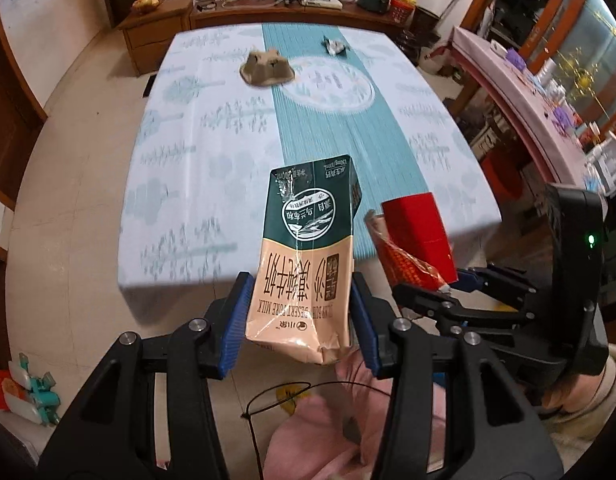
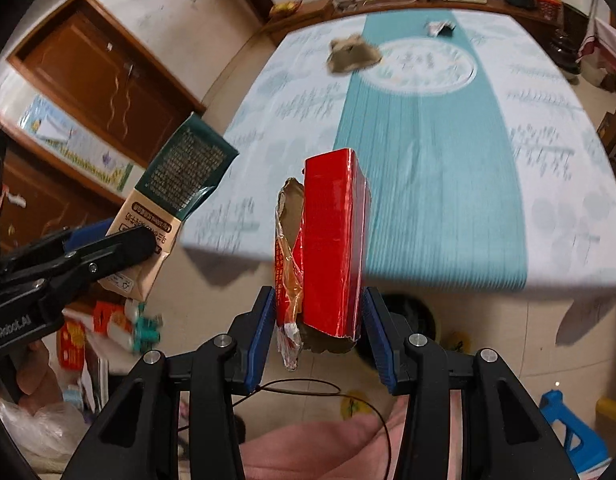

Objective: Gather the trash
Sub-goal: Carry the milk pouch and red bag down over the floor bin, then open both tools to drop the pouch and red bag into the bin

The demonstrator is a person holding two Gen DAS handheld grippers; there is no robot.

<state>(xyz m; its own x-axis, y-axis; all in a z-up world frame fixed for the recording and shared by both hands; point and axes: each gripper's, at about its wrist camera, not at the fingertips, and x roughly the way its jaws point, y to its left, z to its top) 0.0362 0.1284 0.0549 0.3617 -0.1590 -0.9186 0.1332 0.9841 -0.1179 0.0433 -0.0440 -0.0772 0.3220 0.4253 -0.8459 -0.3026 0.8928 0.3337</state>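
Table [image 1: 212, 152] still carried two pieces: egg-carton scrap [image 1: 266, 70] and crumpled wrapper [image 1: 335, 46], both far side. Left gripper [image 1: 300, 312] pinched milk carton [image 1: 308, 248]; right gripper [image 2: 319, 330] pinched torn red box [image 2: 331, 240], both off-table. Roughly half collected.

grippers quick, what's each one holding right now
Left gripper: closed on the milk carton.
Right gripper: closed on the torn red box.
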